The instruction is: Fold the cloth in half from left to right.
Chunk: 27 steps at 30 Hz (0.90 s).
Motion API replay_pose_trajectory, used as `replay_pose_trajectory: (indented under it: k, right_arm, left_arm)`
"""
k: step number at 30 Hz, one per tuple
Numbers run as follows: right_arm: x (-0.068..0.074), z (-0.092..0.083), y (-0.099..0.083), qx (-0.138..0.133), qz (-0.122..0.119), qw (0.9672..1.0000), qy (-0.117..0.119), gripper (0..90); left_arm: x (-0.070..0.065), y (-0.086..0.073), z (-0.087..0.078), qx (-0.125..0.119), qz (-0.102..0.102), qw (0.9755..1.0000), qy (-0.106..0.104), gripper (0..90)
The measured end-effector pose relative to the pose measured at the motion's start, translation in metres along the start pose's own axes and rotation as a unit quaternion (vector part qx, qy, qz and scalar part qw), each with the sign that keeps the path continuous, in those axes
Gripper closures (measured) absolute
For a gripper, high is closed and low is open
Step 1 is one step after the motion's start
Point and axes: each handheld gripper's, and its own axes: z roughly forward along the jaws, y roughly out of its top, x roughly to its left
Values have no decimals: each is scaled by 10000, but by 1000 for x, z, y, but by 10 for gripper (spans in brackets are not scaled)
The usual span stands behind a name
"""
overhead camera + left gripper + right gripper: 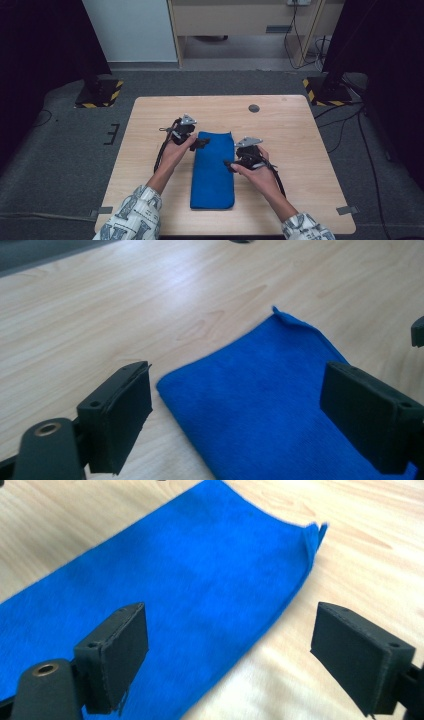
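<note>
A blue cloth (pixel 213 170), folded into a long strip, lies flat in the middle of the wooden table (pixel 300 140). My left gripper (pixel 202 143) is at the cloth's left edge near its far end, pointing right. In the left gripper view its jaws stand open (pixel 240 410) over the blue cloth (pixel 260 400), whose far corner is slightly curled. My right gripper (pixel 230 164) is at the cloth's right edge about halfway along, pointing left. Its jaws stand open (pixel 230 650) above the edge of the cloth (pixel 175 580), with nothing pinched.
A round dark grommet (pixel 254 108) sits in the table near its far edge. Stand bases with yellow-black stripes rest on the floor at far left (pixel 100 92) and far right (pixel 327 92). Cables run over the carpet at the right.
</note>
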Motion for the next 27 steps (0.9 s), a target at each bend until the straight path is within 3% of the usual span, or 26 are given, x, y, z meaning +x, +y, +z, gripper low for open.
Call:
replay_pose_trajectory:
  k: [3, 6, 11, 16, 20, 24, 27]
  right_arm:
    - [-7, 11, 9, 55, -47, 10000, -23, 178]
    - [-15, 19, 17, 34, 18, 9999, 97, 223]
    - [-27, 31, 29, 35, 96, 9999, -21, 293]
    - [-40, 38, 40, 34, 246, 9997, 75, 283]
    - [-40, 39, 43, 161, 184, 9997, 70, 268]
    - [-40, 42, 43, 330, 150, 9993, -30, 276]
    - [-42, 40, 43, 286, 169, 9994, -84, 306]
  left_arm:
    - [7, -2, 1, -90, -161, 9997, 156, 147]
    - [13, -2, 5, 4, -103, 9993, 347, 139]
    - [20, -4, 14, 54, -302, 9992, 274, 138]
    - [17, -6, 15, 184, -253, 9991, 280, 138]
    - [12, -6, 9, 139, -310, 9992, 210, 133]
    - [10, -7, 6, 166, -226, 9994, 214, 123]
    - [11, -7, 3, 106, -281, 9993, 223, 123]
